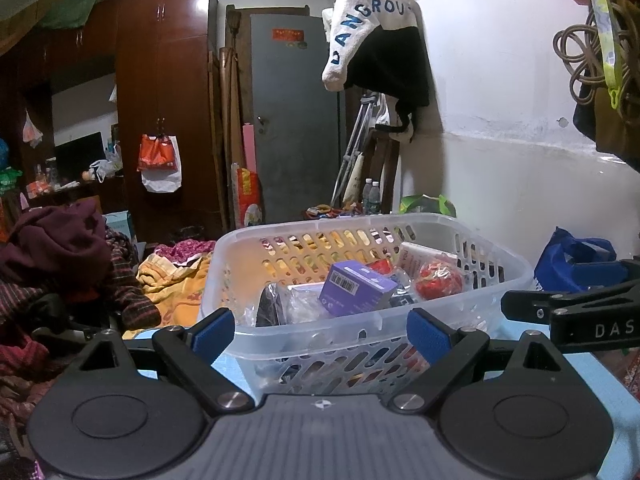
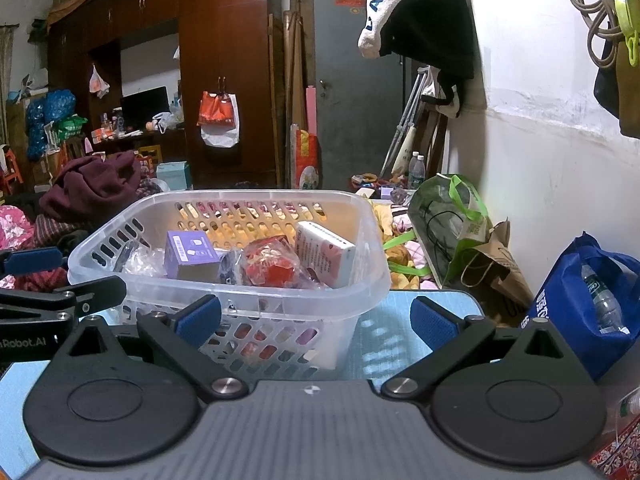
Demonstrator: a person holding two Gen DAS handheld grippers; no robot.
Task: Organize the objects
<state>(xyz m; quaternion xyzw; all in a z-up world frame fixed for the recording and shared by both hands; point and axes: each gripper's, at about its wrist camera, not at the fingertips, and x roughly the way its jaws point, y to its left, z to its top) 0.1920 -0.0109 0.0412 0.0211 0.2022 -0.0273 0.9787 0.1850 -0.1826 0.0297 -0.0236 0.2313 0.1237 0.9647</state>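
The basket (image 2: 240,216) sits on the pale blue counter (image 2: 400,320), just ahead of both claws. It looks light, thin-walled and springy, so its stiff rolled rim is likely the best hold. Inside, the purple box (image 2: 190,254) seems rigid and easy to pinch, while the red wrapped packet (image 2: 272,266) looks soft and slippery. The left claw (image 1: 320,332) and right claw (image 2: 316,320) both gape wide, empty.
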